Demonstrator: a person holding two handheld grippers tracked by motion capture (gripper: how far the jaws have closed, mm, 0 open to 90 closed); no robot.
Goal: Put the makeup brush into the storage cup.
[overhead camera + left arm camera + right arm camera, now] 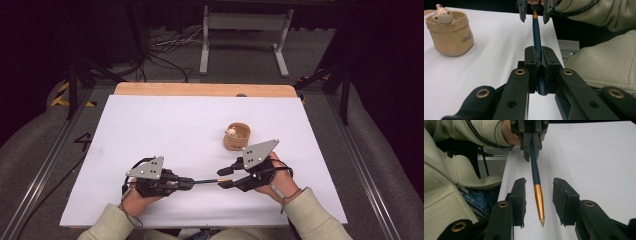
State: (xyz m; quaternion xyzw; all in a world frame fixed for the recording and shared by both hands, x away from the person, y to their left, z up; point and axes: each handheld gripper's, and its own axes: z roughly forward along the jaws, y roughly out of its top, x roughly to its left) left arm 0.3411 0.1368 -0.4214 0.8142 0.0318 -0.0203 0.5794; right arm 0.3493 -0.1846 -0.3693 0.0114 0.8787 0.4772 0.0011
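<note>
A slim dark blue pen [205, 181] with a gold tapered end lies level just above the white table [150, 130], near its front edge. My left gripper [192, 182] is shut on the pen's blue shaft [537, 32]; its pads clamp it from both sides. My right gripper [221, 178] faces it from the right, open, with its jaws standing on either side of the gold end [539, 195] and a clear gap on each side. In the right gripper view the left gripper [531, 152] holds the far end of the pen.
A tan pen cup [237, 136] with a small animal figure [442, 15] on its rim stands just behind the right hand. The table's wooden far edge [200, 89] and a metal stand [245, 30] lie beyond. The person's cream sleeves sit at the front edge.
</note>
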